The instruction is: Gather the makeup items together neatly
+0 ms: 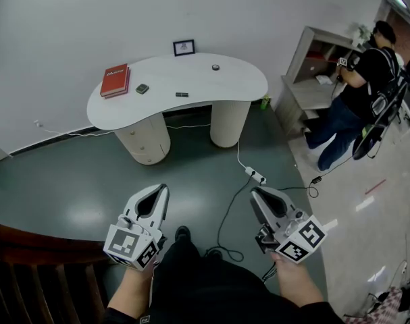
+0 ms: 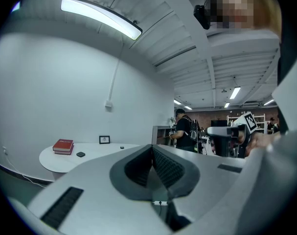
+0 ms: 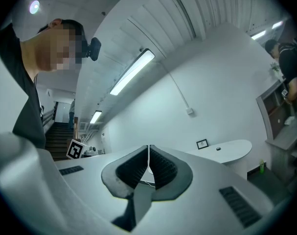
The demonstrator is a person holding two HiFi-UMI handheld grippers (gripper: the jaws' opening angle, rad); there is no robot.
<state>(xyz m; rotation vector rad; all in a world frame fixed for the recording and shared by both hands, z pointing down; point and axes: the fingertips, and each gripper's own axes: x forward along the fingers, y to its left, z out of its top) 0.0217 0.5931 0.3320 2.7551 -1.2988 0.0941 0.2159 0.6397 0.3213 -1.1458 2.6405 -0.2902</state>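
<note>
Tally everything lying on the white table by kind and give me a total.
Red books, stacked: 2
Small dark makeup items: 3 (square case, flat bar, round pot)
Framed picture: 1
Total: 6

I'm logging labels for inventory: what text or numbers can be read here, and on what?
Red book: white cover title, too small to read.
Framed picture: print too small to read.
Cubes on left gripper and right gripper: black square patterns only, no words.
</note>
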